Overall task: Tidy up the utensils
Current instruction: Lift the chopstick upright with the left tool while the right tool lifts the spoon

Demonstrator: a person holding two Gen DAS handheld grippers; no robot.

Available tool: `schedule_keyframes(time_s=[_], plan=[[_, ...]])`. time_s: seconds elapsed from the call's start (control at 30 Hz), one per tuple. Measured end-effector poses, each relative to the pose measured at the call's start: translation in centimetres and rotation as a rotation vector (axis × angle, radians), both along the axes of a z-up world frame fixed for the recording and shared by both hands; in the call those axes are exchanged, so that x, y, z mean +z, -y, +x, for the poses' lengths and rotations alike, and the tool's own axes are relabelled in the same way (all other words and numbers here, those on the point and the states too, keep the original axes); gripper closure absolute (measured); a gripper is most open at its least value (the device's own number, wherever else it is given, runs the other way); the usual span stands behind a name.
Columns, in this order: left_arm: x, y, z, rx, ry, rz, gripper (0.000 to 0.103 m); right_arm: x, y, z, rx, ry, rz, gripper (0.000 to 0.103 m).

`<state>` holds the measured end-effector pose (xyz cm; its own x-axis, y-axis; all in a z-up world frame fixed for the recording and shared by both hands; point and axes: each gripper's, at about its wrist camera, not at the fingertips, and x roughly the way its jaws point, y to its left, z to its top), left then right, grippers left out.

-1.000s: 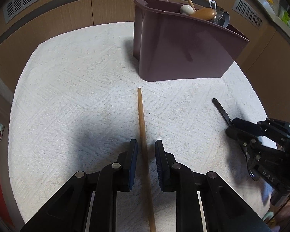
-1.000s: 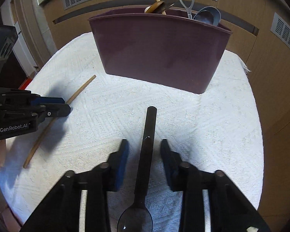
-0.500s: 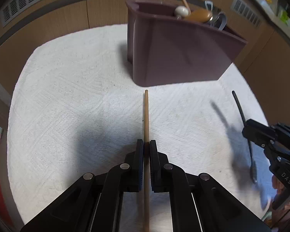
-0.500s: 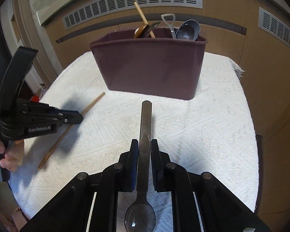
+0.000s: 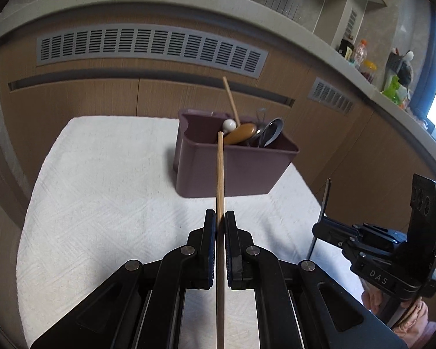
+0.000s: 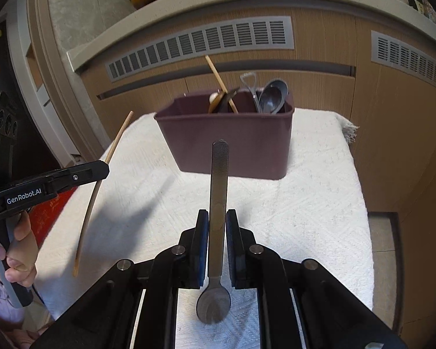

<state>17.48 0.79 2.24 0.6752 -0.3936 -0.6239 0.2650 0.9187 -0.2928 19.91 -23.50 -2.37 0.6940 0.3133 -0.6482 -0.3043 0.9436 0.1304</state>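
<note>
My left gripper (image 5: 220, 216) is shut on a wooden chopstick (image 5: 219, 174), held above the white cloth with its tip pointing at the maroon bin (image 5: 235, 171). In the right wrist view the same chopstick (image 6: 98, 180) hangs in the left gripper (image 6: 103, 170) at the left edge. My right gripper (image 6: 217, 215) is shut on the flat handle of a metal spoon (image 6: 218, 192); the bowl of the spoon lies back between the fingers. The bin (image 6: 226, 145) stands ahead and holds several utensils. The right gripper (image 5: 319, 229) also shows at the right in the left wrist view.
The white cloth (image 5: 107, 192) covers a small table in front of wooden cabinets with vent grilles (image 5: 151, 48). The cloth's right edge (image 6: 360, 203) drops off to the floor. A person's hand (image 6: 14, 250) holds the left gripper's handle.
Both grippers closed, the left on the chopstick and the right on the spoon, and lifted them off the cloth. Both views tilted up, so the bin looks farther and lower.
</note>
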Motion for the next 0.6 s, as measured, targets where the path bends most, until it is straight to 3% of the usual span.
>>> schedule_keyframes(time_s=[0.13, 0.17, 0.47, 0.6], plan=[[0.9, 0.3, -0.1, -0.012, 0.018, -0.014, 0.097, 1.0, -0.2, -0.5, 0.008, 0.030, 0.008, 0.094], [0.9, 0.4, -0.2, -0.013, 0.021, -0.014, 0.097, 1.2, -0.2, -0.5, 0.009, 0.034, 0.010, 0.099], [1.0, 0.3, -0.3, -0.013, 0.023, -0.007, 0.097, 1.7, 0.0, -0.6, 0.011, 0.062, -0.003, 0.099], [0.7, -0.3, -0.1, -0.002, 0.015, -0.011, 0.097, 0.3, 0.0, 0.7, 0.015, 0.012, -0.027, 0.095]])
